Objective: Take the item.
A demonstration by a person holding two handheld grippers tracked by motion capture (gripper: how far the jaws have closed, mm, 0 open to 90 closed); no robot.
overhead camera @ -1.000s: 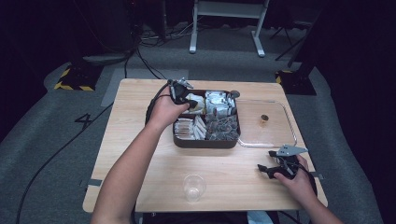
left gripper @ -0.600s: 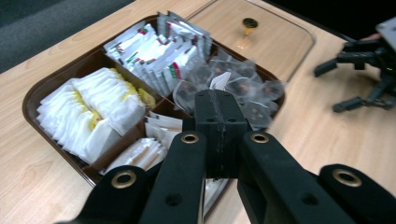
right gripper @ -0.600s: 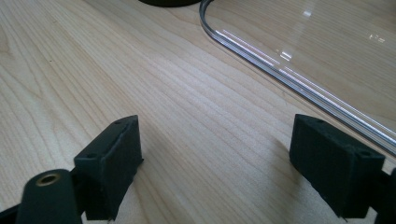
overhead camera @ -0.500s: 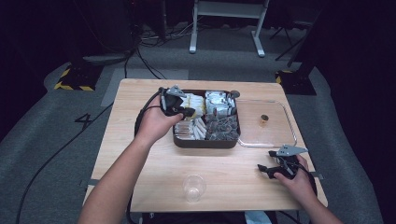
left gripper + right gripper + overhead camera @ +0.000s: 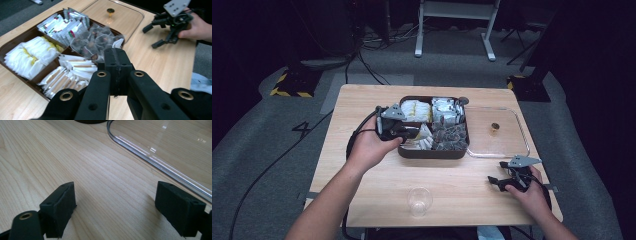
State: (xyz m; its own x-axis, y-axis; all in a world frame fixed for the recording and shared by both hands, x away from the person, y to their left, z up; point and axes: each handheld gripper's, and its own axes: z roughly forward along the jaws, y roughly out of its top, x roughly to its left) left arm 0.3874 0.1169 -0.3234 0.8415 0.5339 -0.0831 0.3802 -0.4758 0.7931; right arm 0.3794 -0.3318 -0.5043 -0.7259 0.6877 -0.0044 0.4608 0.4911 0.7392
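The left gripper (image 5: 117, 53) hides most of a white packet tip (image 5: 117, 43), its fingers pinching it at frame centre above the tray (image 5: 434, 152). The right gripper (image 5: 115, 210), fingers spread, rests lower right beside the clear lid (image 5: 172, 145); a glass (image 5: 419, 201) stands bottom centre.

Brown compartment tray (image 5: 432, 152) mid-table, packed with tea sachets (image 5: 62, 25).

left tongs (image 5: 117, 56) pinched closed on a white packet (image 5: 117, 44) above the brown tray (image 5: 15, 45).
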